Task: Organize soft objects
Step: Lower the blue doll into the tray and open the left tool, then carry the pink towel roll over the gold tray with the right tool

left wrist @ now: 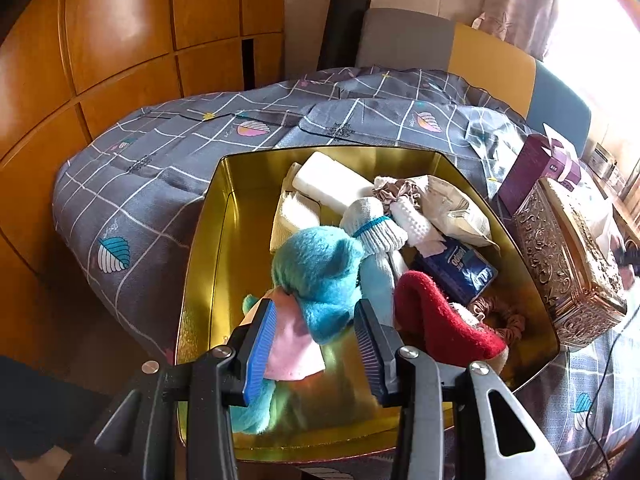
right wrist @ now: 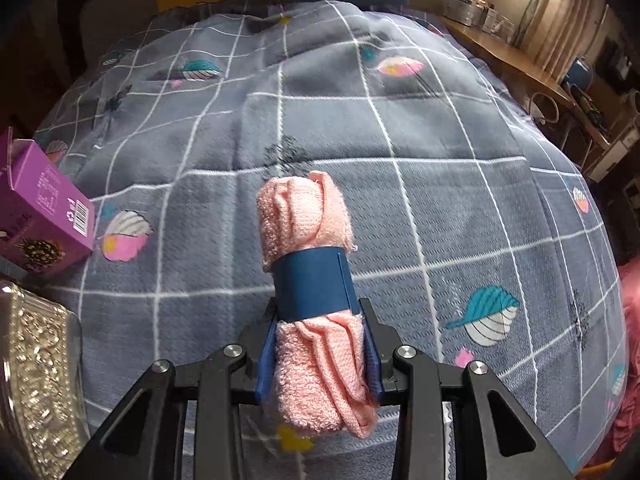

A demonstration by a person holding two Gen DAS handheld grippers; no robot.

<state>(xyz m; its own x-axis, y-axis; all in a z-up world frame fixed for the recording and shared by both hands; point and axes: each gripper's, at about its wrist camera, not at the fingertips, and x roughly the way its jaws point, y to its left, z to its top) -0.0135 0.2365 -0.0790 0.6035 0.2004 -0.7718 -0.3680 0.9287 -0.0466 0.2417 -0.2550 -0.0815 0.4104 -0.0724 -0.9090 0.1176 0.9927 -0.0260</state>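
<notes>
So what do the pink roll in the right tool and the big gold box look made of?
The pink rolled towel looks like terry cloth: a looped, fuzzy matte surface, bound by a smooth blue band, probably card or plastic. The gold octagonal box looks like tin: glossy walls that mirror its contents.

My left gripper has free passage only over the bare floor of the gold tin at 10 o'clock. A teal plush blocks 12 o'clock, a red sock blocks 2 o'clock, and an ornate silver box blocks 3 o'clock.
</notes>
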